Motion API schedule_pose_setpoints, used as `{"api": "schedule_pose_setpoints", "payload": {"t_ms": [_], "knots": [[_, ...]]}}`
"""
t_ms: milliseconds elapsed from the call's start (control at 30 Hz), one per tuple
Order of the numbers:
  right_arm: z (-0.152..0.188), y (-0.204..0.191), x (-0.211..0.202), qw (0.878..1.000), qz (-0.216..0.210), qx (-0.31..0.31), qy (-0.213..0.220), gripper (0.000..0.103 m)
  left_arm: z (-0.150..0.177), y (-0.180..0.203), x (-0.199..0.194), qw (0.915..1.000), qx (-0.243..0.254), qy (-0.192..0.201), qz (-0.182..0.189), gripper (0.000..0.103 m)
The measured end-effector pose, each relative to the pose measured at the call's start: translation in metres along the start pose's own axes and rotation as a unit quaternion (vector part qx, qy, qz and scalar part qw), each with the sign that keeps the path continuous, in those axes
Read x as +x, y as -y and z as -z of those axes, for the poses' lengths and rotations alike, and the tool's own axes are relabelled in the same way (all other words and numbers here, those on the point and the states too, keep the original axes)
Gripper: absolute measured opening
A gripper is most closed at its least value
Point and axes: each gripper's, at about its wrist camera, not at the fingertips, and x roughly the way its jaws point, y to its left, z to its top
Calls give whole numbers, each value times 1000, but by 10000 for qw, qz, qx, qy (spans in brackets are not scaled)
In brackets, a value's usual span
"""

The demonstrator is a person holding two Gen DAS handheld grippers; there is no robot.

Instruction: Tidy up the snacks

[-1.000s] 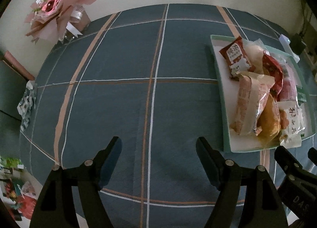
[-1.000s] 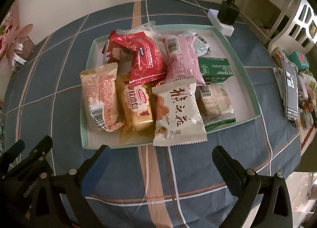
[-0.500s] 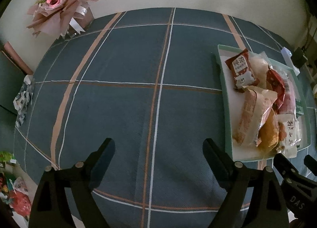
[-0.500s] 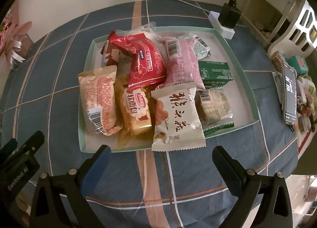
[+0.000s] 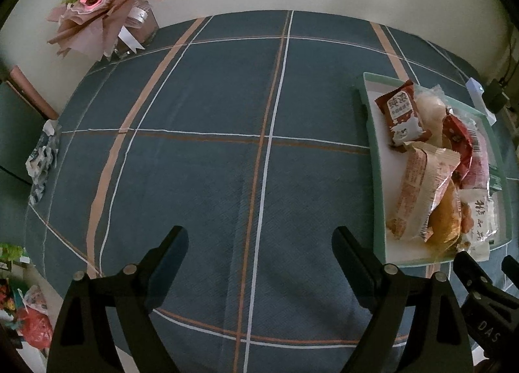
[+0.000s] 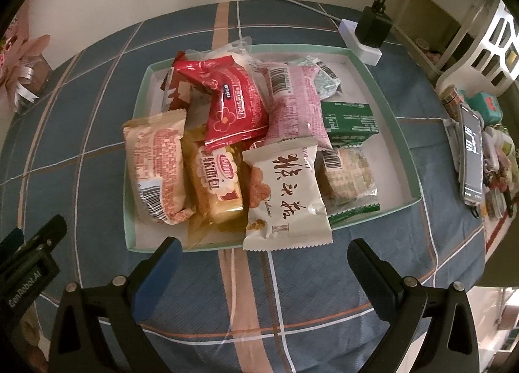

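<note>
Several snack packets (image 6: 285, 120) lie heaped in the tray (image 6: 402, 133) at frame centre, my right gripper (image 6: 259, 262) just below them, jaws apart and empty; left gripper (image 5: 259, 246) likewise, over bare worktop (image 5: 207, 159). Any pick should take one top packet by its edge, without dragging its neighbours.

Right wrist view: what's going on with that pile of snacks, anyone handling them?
A person holds two grippers above a plaid-covered table. The right gripper hovers open at the near edge of a shallow tray heaped with wrapped snacks, closest to the white packet that overhangs the rim. The left gripper is open over bare cloth left of the tray. Neither holds anything; all visible snacks lie in the tray.
</note>
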Motion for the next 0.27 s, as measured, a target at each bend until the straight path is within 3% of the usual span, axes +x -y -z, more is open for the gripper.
{"api": "schedule_pose_setpoints", "payload": {"t_ms": [267], "knots": [[-1,1,1,10000,0,-9,-2,103,1,1,-4,10000,11,94,3,91]]}}
